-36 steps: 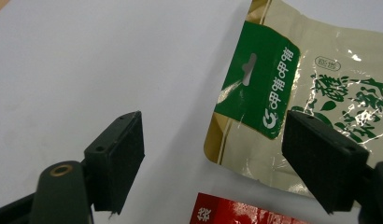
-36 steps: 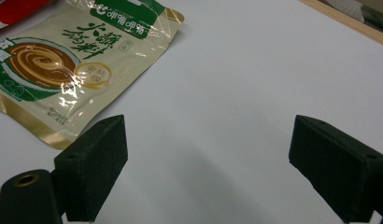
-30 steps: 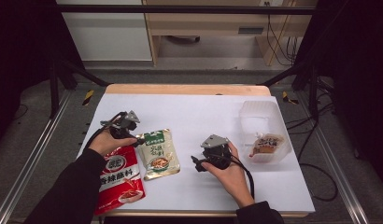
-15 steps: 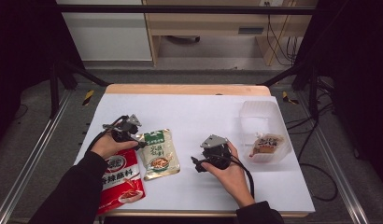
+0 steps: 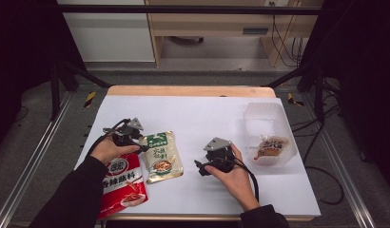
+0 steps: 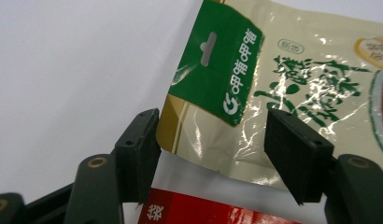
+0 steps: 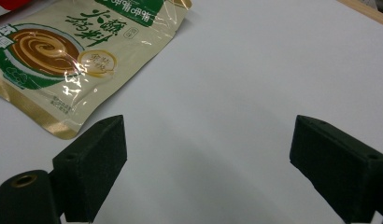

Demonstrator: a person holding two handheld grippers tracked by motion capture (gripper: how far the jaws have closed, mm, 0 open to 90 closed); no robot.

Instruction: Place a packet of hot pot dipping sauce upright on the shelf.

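From the high view, a person works at a white-covered bench (image 5: 193,118), the left gripper (image 5: 128,134) set at the top corner of a green-and-cream sauce pouch (image 5: 160,156) lying flat. A red seasoning packet (image 5: 121,185) lies just beside the pouch, partly under the left sleeve. The right gripper (image 5: 217,156) rests on bare bench, well apart from the pouch. A clear plastic tub (image 5: 269,118) holding a small brown-labelled packet (image 5: 271,146) stands at the right edge.

In the left gripper view, the jaws have just been closing and stand partly open astride the pouch's (image 6: 236,93) green header corner; the pads do not yet press on it. The red packet's (image 6: 203,214) edge shows below, between the jaws.

In the right gripper view, the jaws stand wide open over bare white bench (image 7: 255,93), holding nothing; the pouch (image 7: 77,56) lies off to the upper left, clear of them.
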